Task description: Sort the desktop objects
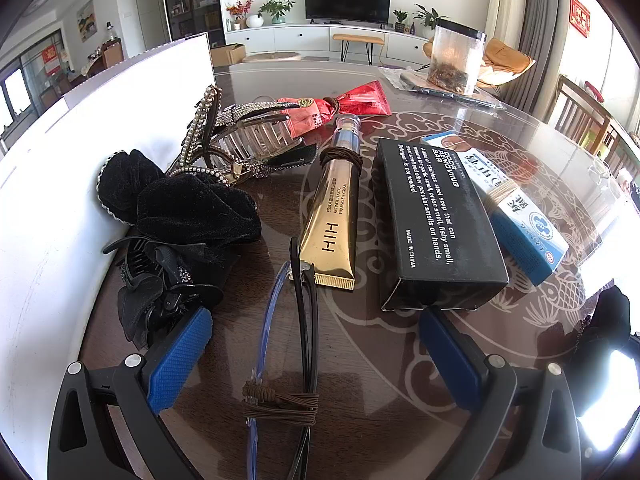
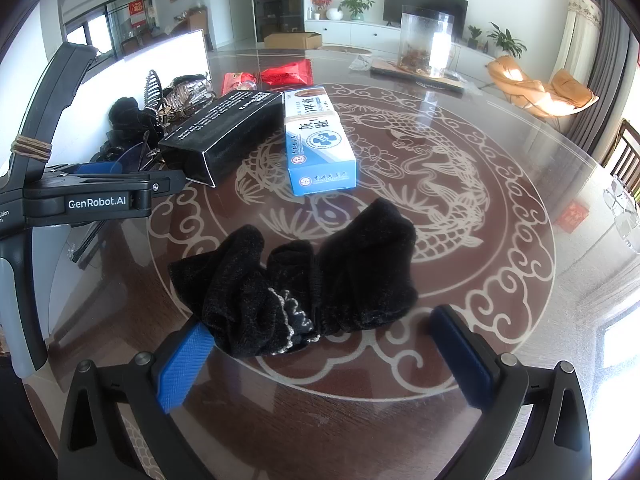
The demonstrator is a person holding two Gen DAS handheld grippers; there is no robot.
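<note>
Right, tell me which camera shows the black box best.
The left wrist view: the black box lies close ahead of the open left gripper, its printed top face fully readable. The right wrist view shows the same box farther off at an angle, text small, beside the blue box.

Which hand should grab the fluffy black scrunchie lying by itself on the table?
Right. The black scrunchie lies between the right gripper's open fingers, while the left gripper is over the glasses.

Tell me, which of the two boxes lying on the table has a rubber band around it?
The blue-and-white medicine box, banded round its middle. The black odor-removing soap bar box beside it has none.
</note>
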